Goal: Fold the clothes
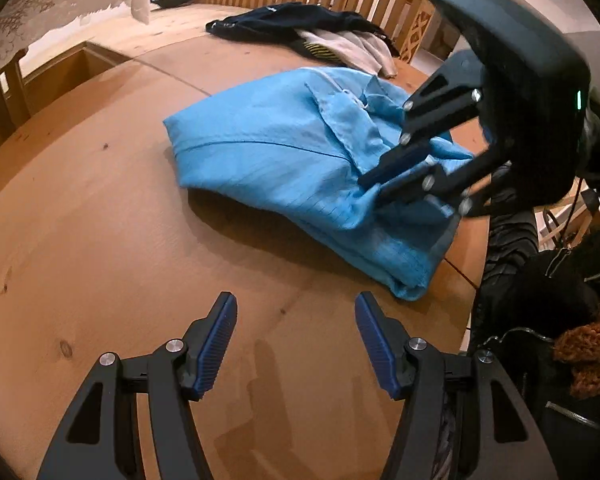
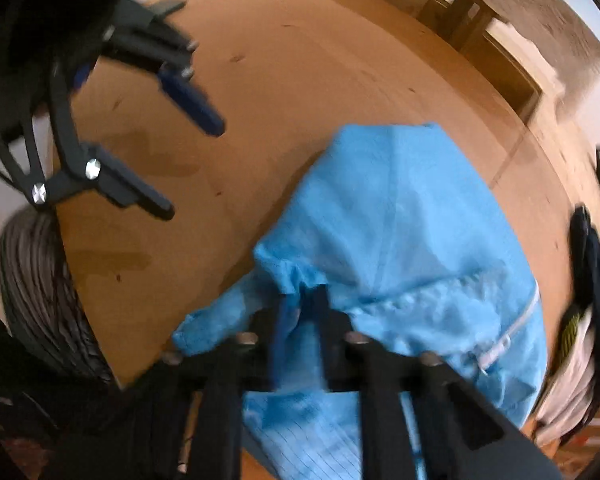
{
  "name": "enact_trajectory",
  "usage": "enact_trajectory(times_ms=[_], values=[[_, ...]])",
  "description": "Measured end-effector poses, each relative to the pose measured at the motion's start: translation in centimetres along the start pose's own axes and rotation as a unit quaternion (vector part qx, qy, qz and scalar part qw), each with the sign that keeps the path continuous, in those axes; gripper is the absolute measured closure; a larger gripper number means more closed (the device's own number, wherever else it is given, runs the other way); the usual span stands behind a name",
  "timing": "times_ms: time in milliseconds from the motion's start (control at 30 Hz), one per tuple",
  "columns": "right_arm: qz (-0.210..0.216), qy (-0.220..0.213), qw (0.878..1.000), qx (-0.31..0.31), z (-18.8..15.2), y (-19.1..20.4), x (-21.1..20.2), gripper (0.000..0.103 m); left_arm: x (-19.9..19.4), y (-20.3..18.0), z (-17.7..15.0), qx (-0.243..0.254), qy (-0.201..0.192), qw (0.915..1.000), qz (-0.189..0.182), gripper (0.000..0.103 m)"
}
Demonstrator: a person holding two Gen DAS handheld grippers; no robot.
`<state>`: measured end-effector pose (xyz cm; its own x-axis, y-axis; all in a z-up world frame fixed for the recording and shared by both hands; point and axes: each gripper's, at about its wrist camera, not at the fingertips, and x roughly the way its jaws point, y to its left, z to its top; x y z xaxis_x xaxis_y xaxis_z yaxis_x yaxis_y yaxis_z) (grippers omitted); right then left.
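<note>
Shirt ahead-right of left gripper, jaws apart, empty; right gripper seemingly pinching its near edge.

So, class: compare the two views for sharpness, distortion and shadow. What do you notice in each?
Left wrist view: sharp up close, fisheye bends the wooden table; the blue garment casts a dark shadow; the right gripper is slightly smeared. Right wrist view: motion-blurred throughout, worst around the left gripper.

L gripper jaws wide apart, empty, R gripper jaws pinched closed
</note>
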<state>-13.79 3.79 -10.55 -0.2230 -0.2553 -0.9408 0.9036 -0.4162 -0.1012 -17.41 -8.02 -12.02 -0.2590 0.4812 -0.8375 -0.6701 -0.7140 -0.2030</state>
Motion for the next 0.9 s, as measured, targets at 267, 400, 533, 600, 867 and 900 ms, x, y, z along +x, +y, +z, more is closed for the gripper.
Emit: enact_trajectory(times_ms=[267, 400, 533, 600, 867, 900], values=[[0.027, -0.07, 0.995, 0.065, -0.3, -4.1, -4.4, 0.099, 0.7, 1.1, 1.9, 0.013, -0.018, 0.9995, -0.024, 0.044], [0.026, -0.116, 0.988, 0.095, -0.1, -5.9, -6.6, 0.1, 1.6, 0.8, 3.1, 0.031, -0.016, 0.999, -0.029, 0.044], [0.02, -0.16, 0.98, 0.121, 0.3, -7.8, -8.5, 0.1, 2.6, 0.6, 4.5, 0.04, -0.02, 0.9984, -0.034, 0.044], [0.023, -0.176, 0.975, 0.133, 0.4, -8.7, -9.3, 0.1, 3.2, 0.8, 5.0, 0.038, -0.02, 0.9986, -0.03, 0.044], [0.062, -0.151, 0.978, 0.128, -0.1, -6.8, -10.1, 0.1, 3.8, -0.1, 5.9, 0.034, -0.03, 0.9965, -0.07, 0.044], [0.061, -0.132, 0.983, 0.115, -0.5, -5.7, -9.5, 0.099, 3.8, -0.4, 5.7, 0.042, -0.025, 0.9961, -0.074, 0.044]])
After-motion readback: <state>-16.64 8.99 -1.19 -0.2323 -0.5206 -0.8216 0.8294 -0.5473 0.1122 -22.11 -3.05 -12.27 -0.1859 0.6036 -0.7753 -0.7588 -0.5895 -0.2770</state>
